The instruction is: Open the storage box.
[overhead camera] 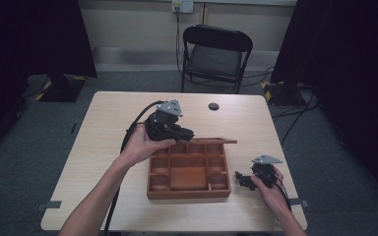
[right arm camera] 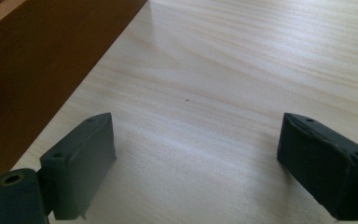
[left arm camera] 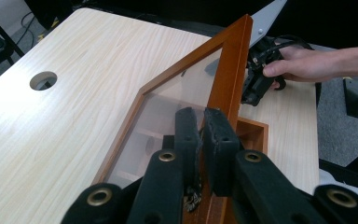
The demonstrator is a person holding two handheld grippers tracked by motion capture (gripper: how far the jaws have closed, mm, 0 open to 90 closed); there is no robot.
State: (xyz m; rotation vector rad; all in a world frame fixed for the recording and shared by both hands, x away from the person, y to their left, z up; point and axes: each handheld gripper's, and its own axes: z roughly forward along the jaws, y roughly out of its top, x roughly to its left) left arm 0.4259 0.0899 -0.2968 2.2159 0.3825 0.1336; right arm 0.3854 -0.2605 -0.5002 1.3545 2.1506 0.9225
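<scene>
A wooden box (overhead camera: 189,192) with several compartments sits on the table's near half. Its glass-paned lid (overhead camera: 217,141) stands raised along the far side. My left gripper (overhead camera: 184,133) is shut on the lid's wooden frame (left arm camera: 233,60), and in the left gripper view the pads (left arm camera: 219,135) pinch that frame edge, my left gripper (left arm camera: 203,116) reaching over the box. My right gripper (overhead camera: 241,179) rests on the table just right of the box, open; in the right gripper view my right gripper (right arm camera: 196,140) holds nothing, with the box's side wall (right arm camera: 32,60) at the left.
The light wooden table (overhead camera: 113,128) has a round cable hole (overhead camera: 213,106) near its far edge. A black folding chair (overhead camera: 215,54) stands behind the table. Cables trail off the table's front from both grippers.
</scene>
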